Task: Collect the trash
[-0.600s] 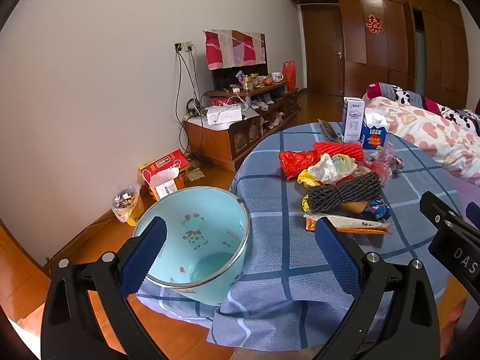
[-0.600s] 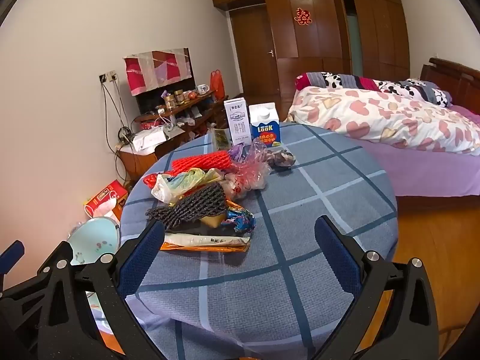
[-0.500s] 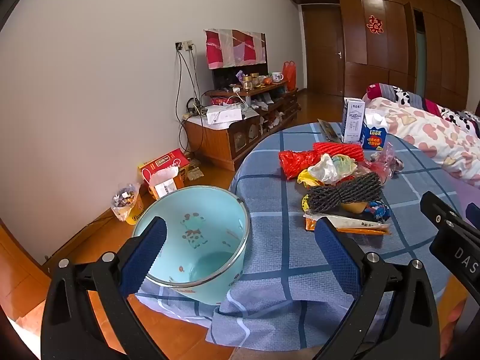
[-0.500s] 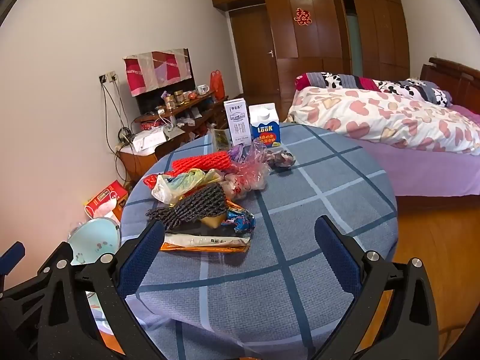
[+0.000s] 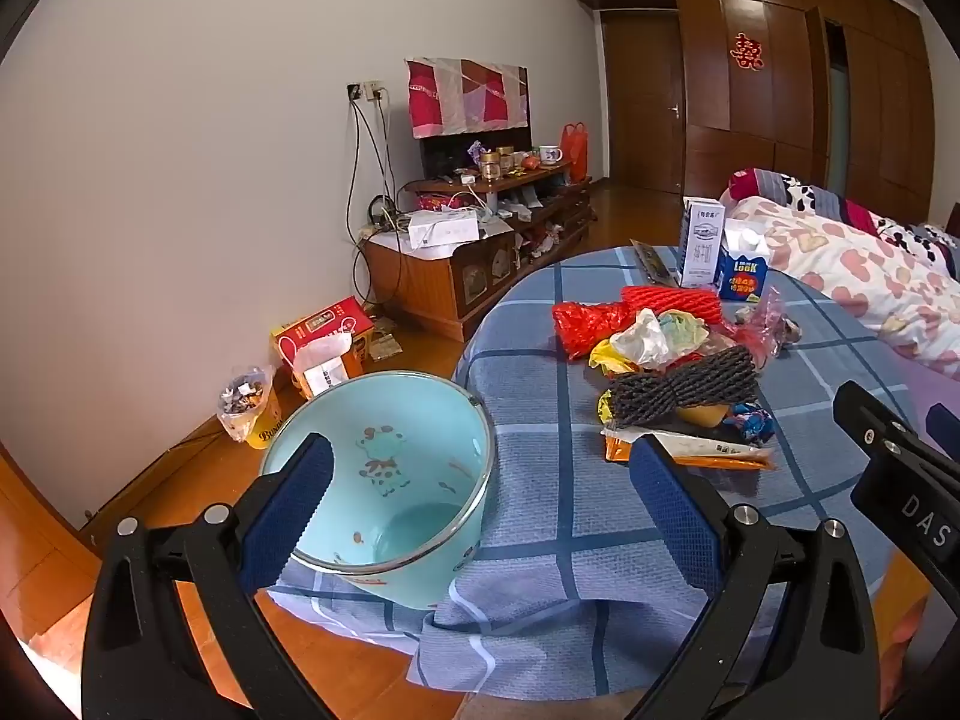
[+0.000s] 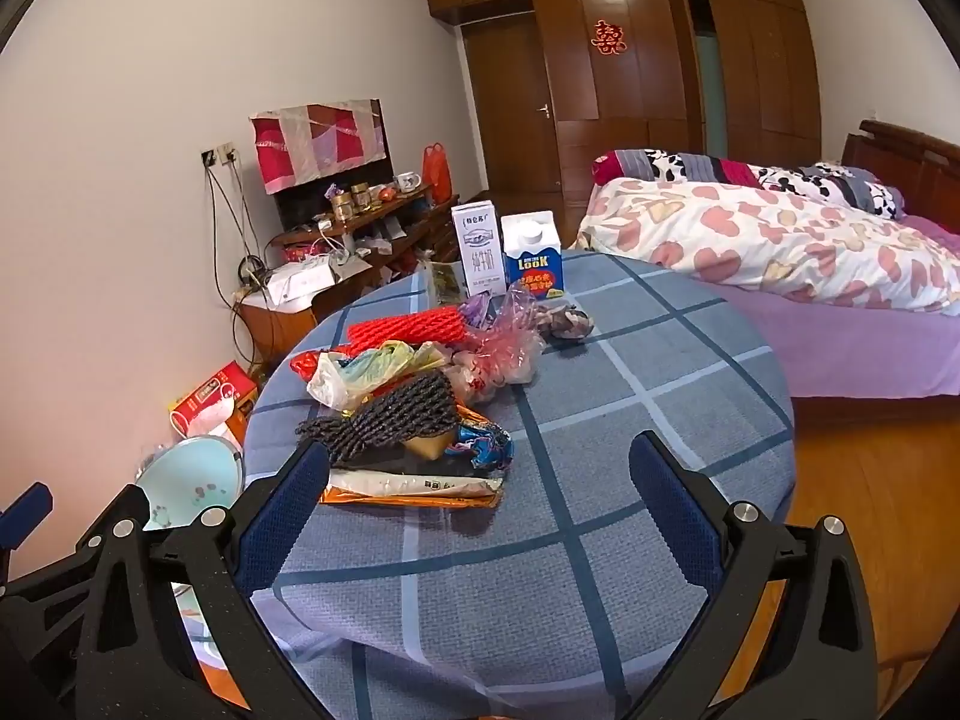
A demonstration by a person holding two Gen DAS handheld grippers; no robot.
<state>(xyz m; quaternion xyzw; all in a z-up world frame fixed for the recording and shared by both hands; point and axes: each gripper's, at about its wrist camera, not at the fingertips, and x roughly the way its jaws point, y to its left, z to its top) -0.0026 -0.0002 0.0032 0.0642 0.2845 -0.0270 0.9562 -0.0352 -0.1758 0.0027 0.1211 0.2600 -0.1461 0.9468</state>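
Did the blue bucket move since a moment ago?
No. The blue bucket sits in the same spot beside the table's edge, just as it did in the earlier left wrist views.

Pale blue bucket (image 5: 384,480), cow print; blue checked tablecloth (image 6: 660,420); red net (image 6: 408,327); black net (image 6: 390,423).

The left camera looks from the near edge of the round bench (image 5: 558,516), down past its own fingers (image 5: 288,504) into the blue bucket (image 5: 384,480) close by. The right camera sits further right and looks across the bench top toward the bed (image 6: 780,240). Both see the trash pile (image 5: 678,372) and the two milk cartons (image 6: 510,258).
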